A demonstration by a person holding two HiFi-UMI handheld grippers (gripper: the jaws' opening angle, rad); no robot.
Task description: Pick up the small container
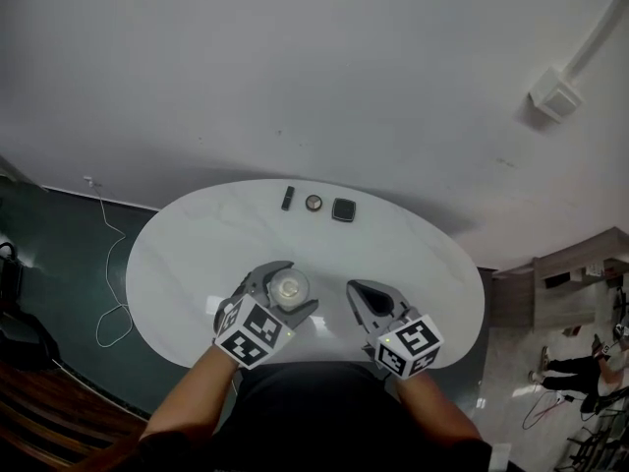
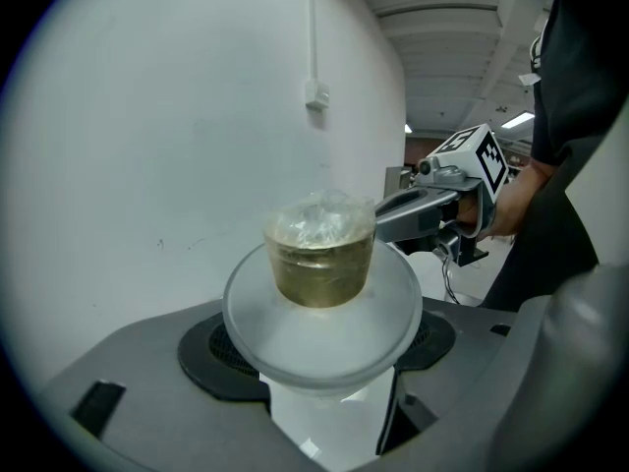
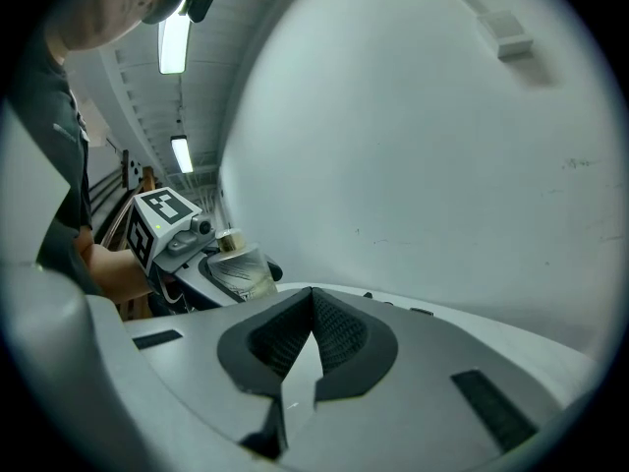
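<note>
Amber-filled small container (image 2: 319, 264) sits clamped in the left tool (image 1: 293, 288); it is best raised level, slowly. Right tool (image 1: 366, 298) is closed, empty.

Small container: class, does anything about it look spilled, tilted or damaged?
Nothing stands out. The small container sits intact between the left gripper's jaws, and no spill shows on the white table.

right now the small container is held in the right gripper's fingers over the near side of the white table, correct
Not quite: the left gripper holds the small container, as the left gripper view shows. The right gripper is shut on nothing. The rest stands: it is over the near side of the white table.
</note>
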